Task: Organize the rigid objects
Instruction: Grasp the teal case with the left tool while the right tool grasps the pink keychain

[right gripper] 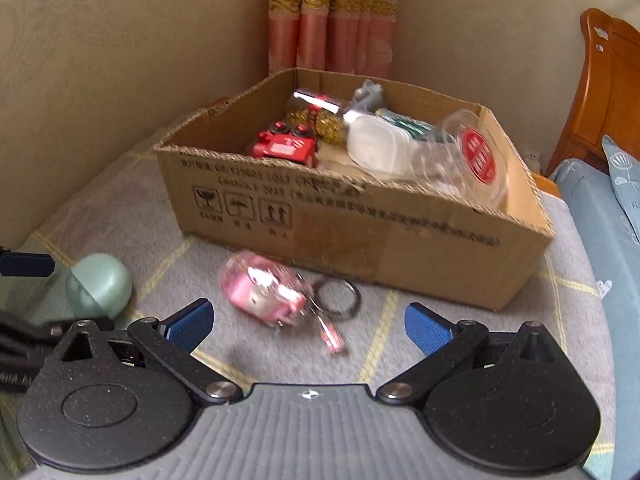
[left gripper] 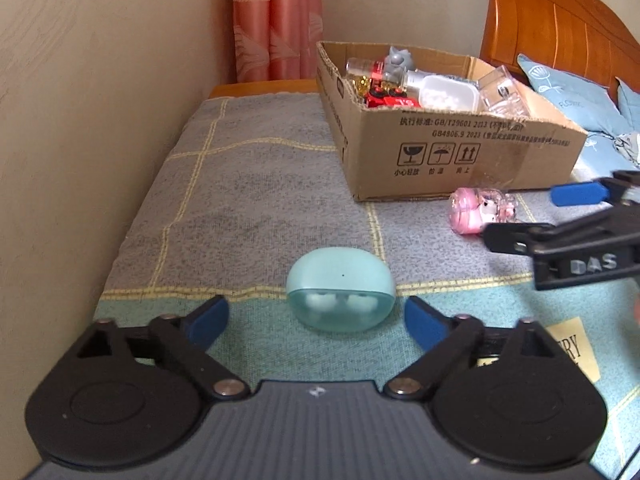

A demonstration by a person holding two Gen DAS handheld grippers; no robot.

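A mint-green earbud case [left gripper: 341,305] lies on the blanket, just ahead of my left gripper [left gripper: 316,314]. That gripper is open, its blue pads wide on either side of the case and not touching it. The same case [right gripper: 98,284] shows at the left of the right wrist view. A pink clear keychain toy [right gripper: 262,294] with a metal ring [right gripper: 338,295] lies in front of my right gripper [right gripper: 308,318], which is open and holds nothing. The keychain [left gripper: 478,210] sits close to the cardboard box [left gripper: 460,152]. The right gripper [left gripper: 532,216] reaches in from the right edge of the left wrist view.
The open box [right gripper: 360,236] holds a red toy car [right gripper: 286,147], clear bottles, a grey figure and clear plastic containers. A wall runs along the left of the bed. Blue pillows [right gripper: 600,216] and a wooden headboard [left gripper: 560,28] lie to the right, a pink curtain [left gripper: 276,20] behind.
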